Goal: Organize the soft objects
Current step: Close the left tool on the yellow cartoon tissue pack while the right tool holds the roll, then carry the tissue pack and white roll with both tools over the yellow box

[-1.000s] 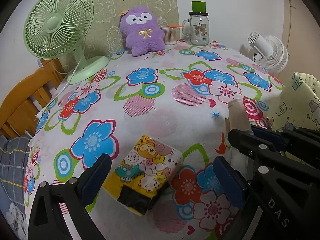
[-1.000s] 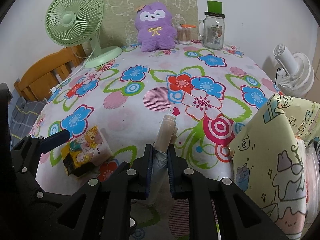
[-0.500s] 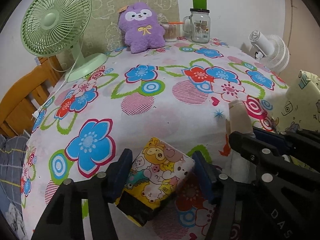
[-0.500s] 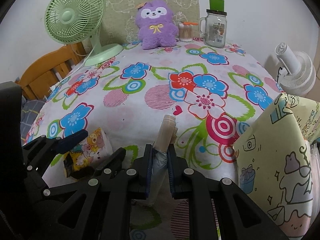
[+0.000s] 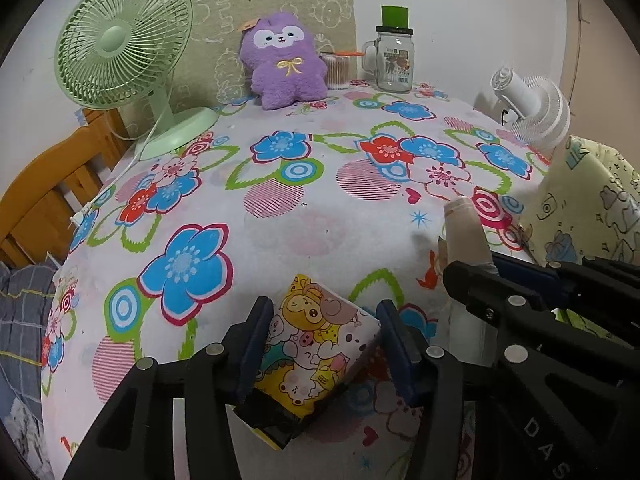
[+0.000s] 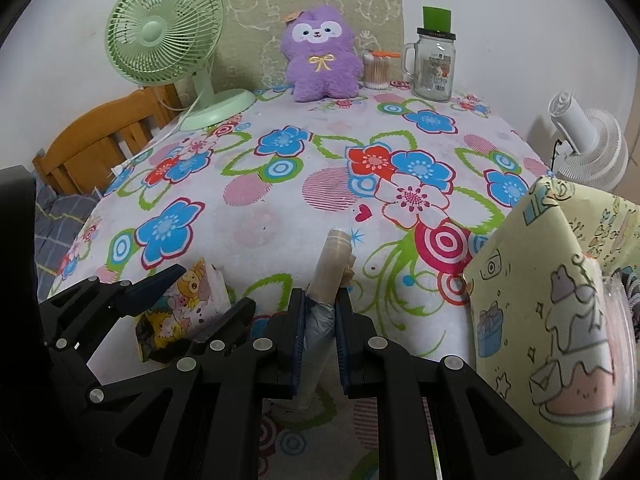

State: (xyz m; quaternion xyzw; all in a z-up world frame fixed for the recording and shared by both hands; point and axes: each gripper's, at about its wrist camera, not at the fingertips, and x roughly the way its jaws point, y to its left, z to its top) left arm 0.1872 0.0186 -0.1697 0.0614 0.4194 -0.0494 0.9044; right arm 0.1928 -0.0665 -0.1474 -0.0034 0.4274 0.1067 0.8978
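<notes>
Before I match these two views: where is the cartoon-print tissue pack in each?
Left wrist: tissue pack at bottom centre, between the left gripper jaws.
Right wrist: tissue pack at lower left, beside the roll.
Shared landmark: purple plush at the table's far edge.

table under flowered cloth [image 5: 280,232]. on it: green desk fan [image 5: 124,60], purple plush [image 5: 284,68], cotton-swab tub [image 5: 338,72], glass mug jar [image 5: 394,64] at far edge; cartoon-print tissue pack [image 5: 316,344] at near edge.
</notes>
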